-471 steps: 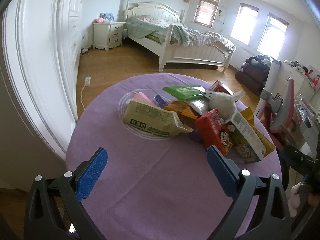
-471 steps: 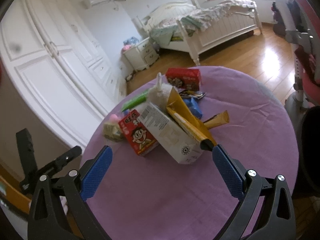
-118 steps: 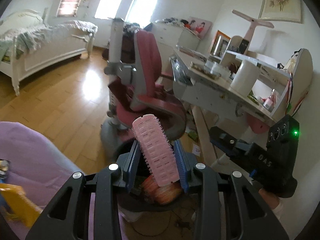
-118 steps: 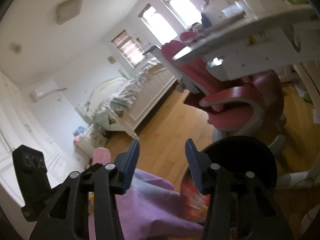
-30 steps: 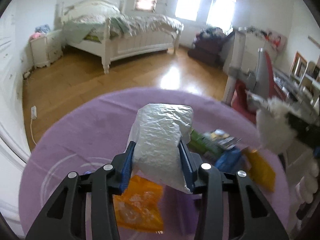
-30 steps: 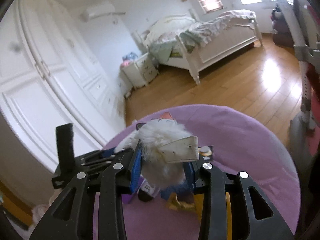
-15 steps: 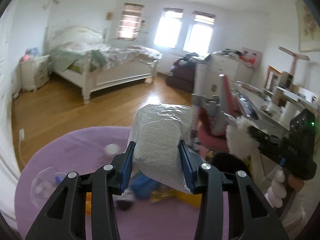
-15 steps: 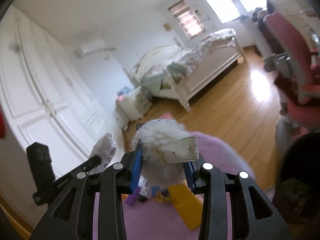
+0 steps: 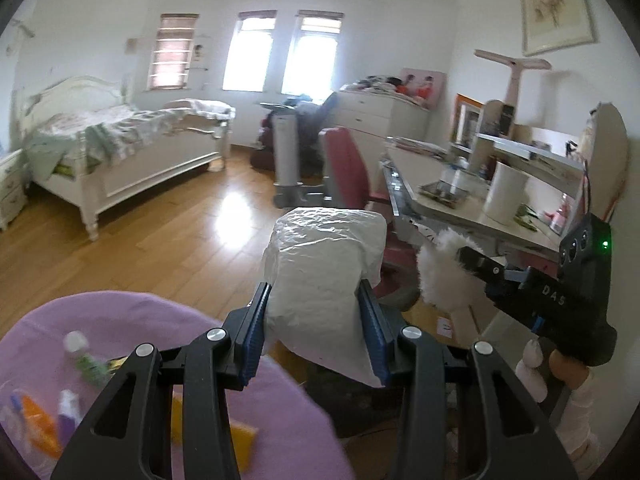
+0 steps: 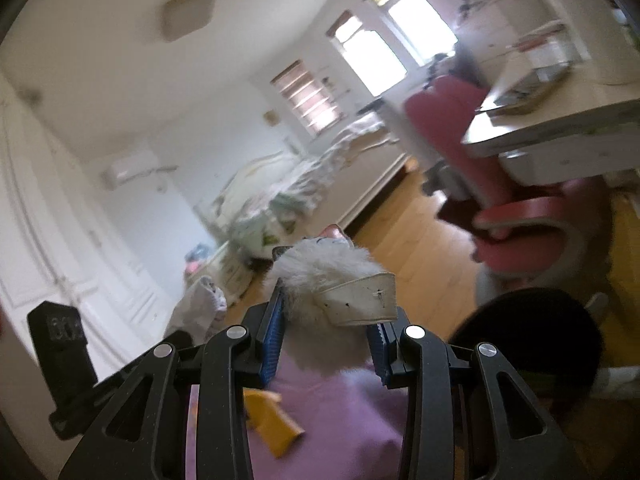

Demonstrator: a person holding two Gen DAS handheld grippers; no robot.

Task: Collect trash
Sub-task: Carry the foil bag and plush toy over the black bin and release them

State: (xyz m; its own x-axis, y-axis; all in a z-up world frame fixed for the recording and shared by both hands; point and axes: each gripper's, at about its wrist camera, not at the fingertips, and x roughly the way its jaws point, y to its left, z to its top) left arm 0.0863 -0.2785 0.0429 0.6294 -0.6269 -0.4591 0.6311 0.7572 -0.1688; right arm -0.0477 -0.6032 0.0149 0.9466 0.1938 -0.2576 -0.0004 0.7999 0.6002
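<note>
My left gripper (image 9: 316,332) is shut on a crumpled silver-white bag (image 9: 320,276) and holds it past the edge of the purple table (image 9: 280,420). My right gripper (image 10: 326,344) is shut on a white fluffy item with a cream band (image 10: 332,292); it also shows in the left wrist view (image 9: 440,272). A black trash bin (image 10: 532,344) stands on the floor just right of the table. The silver bag also shows at the left of the right wrist view (image 10: 200,312). Several wrappers (image 9: 44,424) and a yellow packet (image 10: 272,420) lie on the table.
A pink desk chair (image 9: 352,184) and a white desk (image 9: 460,208) stand close beyond the bin. A bed (image 9: 120,148) is farther back on the wooden floor (image 9: 160,240). White wardrobes (image 10: 60,240) line the left wall.
Both grippers have swung right, away from the table's middle toward the bin and desk, each still holding its item. The table has slid to the lower left of both views.
</note>
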